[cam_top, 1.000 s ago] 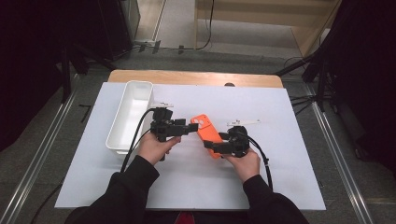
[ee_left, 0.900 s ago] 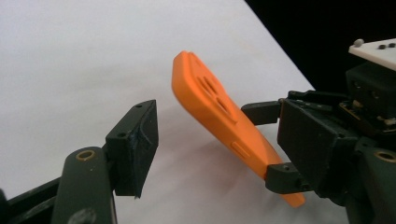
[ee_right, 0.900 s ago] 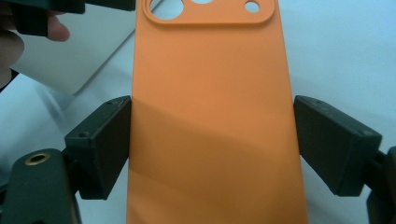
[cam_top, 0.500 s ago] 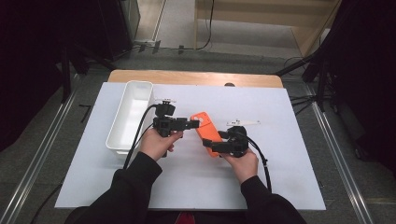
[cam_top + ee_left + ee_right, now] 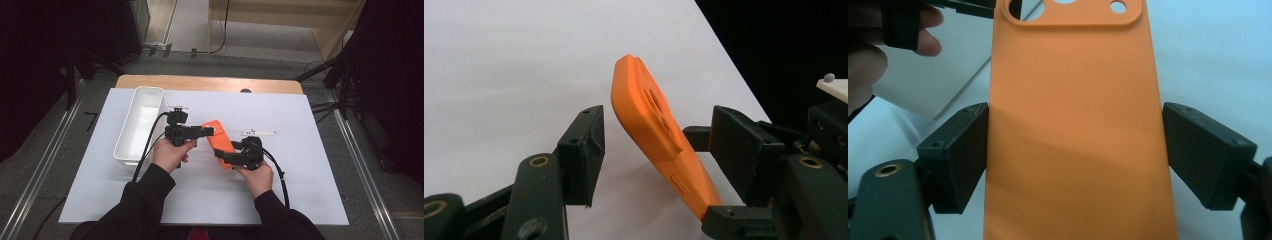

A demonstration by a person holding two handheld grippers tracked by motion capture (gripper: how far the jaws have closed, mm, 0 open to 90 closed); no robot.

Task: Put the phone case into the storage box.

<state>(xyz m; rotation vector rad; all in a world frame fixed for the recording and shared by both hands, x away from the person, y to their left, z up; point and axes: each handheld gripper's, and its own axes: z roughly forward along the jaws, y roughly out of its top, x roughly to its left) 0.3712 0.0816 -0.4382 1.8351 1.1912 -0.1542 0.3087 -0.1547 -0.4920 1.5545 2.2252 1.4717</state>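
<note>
Closing my left gripper (image 5: 651,150) around the orange soft-plastic phone case's (image 5: 220,142) camera end, pads not yet touching; my right gripper (image 5: 1075,155) clamps its sides mid-bench.

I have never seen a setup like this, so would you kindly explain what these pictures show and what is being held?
A person sits at a table covered by a white sheet and holds a hand-operated tool with two black jaws in each hand. The high view looks down from above. The other two pictures come from cameras riding on the tools, looking along their jaws.

The right gripper holds an orange phone case by its long edges; its view shows the case's back and camera holes. The left gripper has its jaws on either side of the case's camera end and has just been closing them; they do not press yet. A white tray and a small white strip also lie there.
</note>
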